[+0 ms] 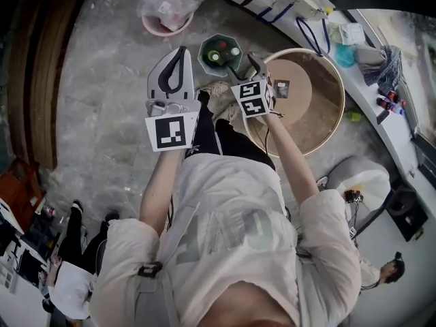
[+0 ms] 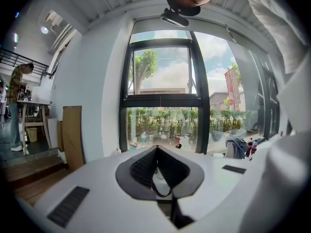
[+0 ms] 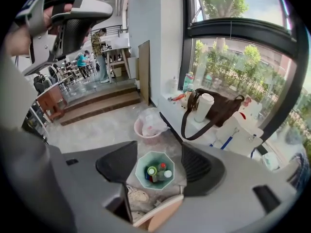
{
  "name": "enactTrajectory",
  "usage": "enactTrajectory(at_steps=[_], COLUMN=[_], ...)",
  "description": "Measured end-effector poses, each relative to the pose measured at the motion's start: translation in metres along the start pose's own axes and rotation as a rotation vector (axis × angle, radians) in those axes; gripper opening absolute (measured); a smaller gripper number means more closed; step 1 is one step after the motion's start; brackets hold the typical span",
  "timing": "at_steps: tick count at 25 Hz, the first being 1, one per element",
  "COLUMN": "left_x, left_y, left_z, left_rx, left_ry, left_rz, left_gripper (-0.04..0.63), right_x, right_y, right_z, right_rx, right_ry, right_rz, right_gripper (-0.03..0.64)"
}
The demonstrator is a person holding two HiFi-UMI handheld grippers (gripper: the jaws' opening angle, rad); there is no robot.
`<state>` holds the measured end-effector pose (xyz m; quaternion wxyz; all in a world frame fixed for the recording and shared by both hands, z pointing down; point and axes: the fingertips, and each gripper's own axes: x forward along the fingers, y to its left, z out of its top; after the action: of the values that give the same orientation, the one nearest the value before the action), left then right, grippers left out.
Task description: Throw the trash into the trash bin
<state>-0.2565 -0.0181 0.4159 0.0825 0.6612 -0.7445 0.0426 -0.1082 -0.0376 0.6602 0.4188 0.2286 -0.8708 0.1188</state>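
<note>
– Grey mottled floor [image 1: 102, 128] fills most of the head view, with a round wooden table [image 1: 320, 125] on the person's right. Where is the trash bin?

– On the floor just beside that table's edge and ahead of the person's feet: a teal, eight-sided trash bin [image 3: 156, 171]. Several bottles [image 3: 151, 171] already lie inside it, with green, red and white caps showing.

– And the right gripper?

– The right gripper [image 3: 158, 161] points steeply down over the bin. Its jaws stand wide apart with nothing between the pads, and the bin's mouth shows through the gap, well below them.

– What is the left one doing?

– The left gripper [image 2: 156, 148] is held close to level and faces a tall dark-framed window [image 2: 160, 96]. Its two dark pads meet at the tips, and nothing is caught between them. From the head view it sits to the left of the bin, higher than the floor.

– Anything else nearby?

– A pink bin [image 1: 163, 19] lined with a clear plastic bag stands farther out on the floor. Along the window runs a white counter [image 3: 177, 113] carrying a brown bag [image 3: 218, 108] and a white cup [image 3: 203, 107] that touch each other.
</note>
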Motion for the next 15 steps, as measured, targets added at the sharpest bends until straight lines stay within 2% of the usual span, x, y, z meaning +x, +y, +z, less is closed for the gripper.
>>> enactTrajectory(at_steps=[7,8,9,10,15], left_x=[0.023,0.025,0.027,0.029,0.03], left_y=[-0.039,-0.046,-0.053,-0.061,-0.104], left_z=[0.031,0.038,0.044,0.05,0.081], left_rx=[0.018,0.019,0.02,0.023,0.024], left_ry=[-0.065,-0.079,-0.094,-0.109,-0.165], left_rz=[-0.109,-0.127,-0.146,-0.168,-0.285], left_gripper=[0.011,0.011,0.011,0.011,0.011], right_x=[-0.061,-0.077,-0.094,-0.112,-0.21], right_y=[-0.043,-0.049,-0.055,-0.061,-0.077], right_z=[0.048,0.059,0.072,0.084,0.135], right_rx=[0.098,0.122,0.151,0.182,0.287], right_ry=[-0.174,-0.217,-0.266,-0.318,-0.607], right_rz=[-0.105,-0.119,-0.137,-0.154,-0.275], right_gripper=[0.266,0.221,0.129,0.068,0.026])
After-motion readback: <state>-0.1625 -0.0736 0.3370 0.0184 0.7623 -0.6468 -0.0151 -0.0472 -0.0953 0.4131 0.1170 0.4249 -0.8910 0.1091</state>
